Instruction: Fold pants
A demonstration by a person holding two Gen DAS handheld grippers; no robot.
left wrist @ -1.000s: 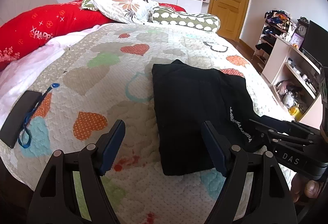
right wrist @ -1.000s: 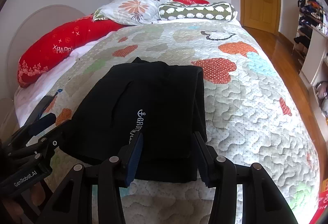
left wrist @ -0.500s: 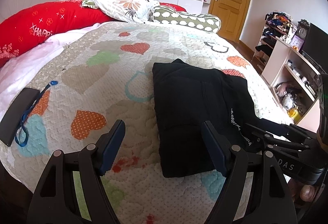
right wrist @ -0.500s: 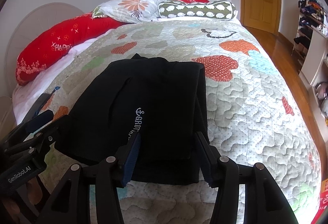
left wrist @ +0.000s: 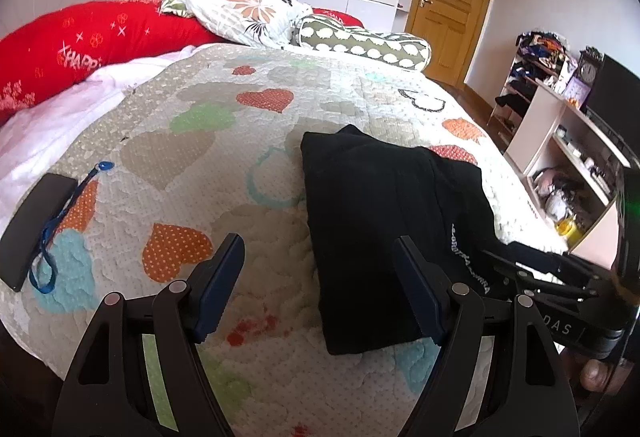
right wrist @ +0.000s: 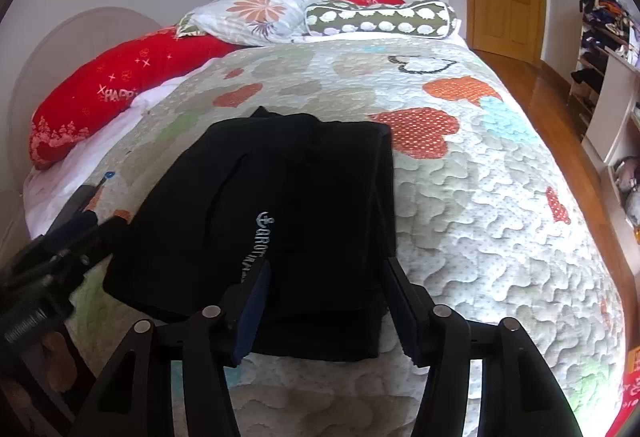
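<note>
Bed with heart-patterned quilt (left wrist: 224, 141) carrying folded black pants (right wrist: 288, 213), a dark flat case (left wrist: 36, 221) with blue strap, and pillows (right wrist: 260, 13) at its head.

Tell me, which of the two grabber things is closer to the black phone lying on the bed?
Left. The left gripper hangs open over the quilt, with the phone off to its left. The right gripper, also open, sits over the folded black pants, farther from the phone.
</note>
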